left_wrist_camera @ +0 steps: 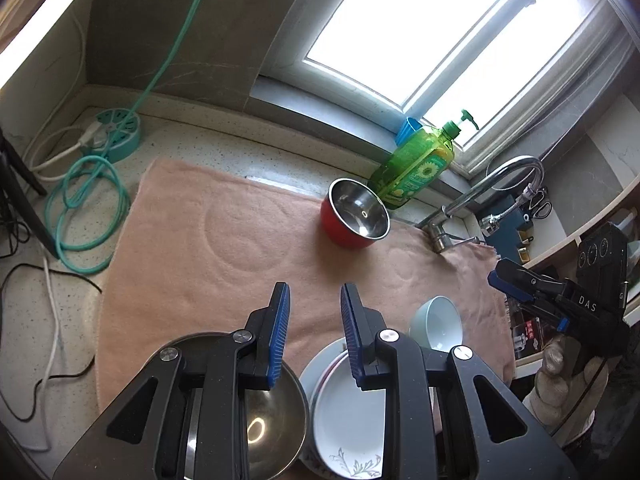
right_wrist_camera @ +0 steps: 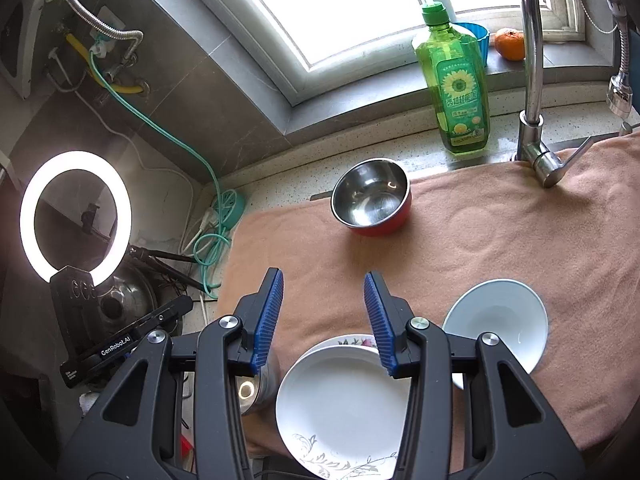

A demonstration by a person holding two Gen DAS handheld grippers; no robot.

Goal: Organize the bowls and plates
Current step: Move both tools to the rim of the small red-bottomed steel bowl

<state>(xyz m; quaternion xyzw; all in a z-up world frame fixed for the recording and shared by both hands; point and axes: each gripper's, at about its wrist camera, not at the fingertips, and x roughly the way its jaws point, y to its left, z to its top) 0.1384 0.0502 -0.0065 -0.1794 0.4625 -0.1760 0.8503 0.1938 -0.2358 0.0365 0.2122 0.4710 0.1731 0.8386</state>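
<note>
A pink towel (left_wrist_camera: 208, 240) covers the counter. At its far side stands a red bowl with a steel inside (left_wrist_camera: 356, 216) (right_wrist_camera: 372, 196). Near the front edge lie a steel bowl (left_wrist_camera: 272, 420), a stack of white plates with a leaf pattern (left_wrist_camera: 348, 412) (right_wrist_camera: 340, 400) and a pale bowl (left_wrist_camera: 438, 324) (right_wrist_camera: 496, 320). My left gripper (left_wrist_camera: 314, 292) hangs open above the steel bowl and the plates, holding nothing. Over the plates, my right gripper (right_wrist_camera: 323, 280) is also open and empty. A gloved hand (left_wrist_camera: 560, 372) holds the right gripper at the right edge of the left wrist view.
A green dish soap bottle (right_wrist_camera: 454, 76) and a chrome faucet (right_wrist_camera: 534, 80) stand behind the towel by the window. An orange (right_wrist_camera: 510, 44) and a blue cup (right_wrist_camera: 478, 38) sit on the sill. A teal cable and socket (left_wrist_camera: 116, 136) lie left, near a ring light (right_wrist_camera: 76, 216).
</note>
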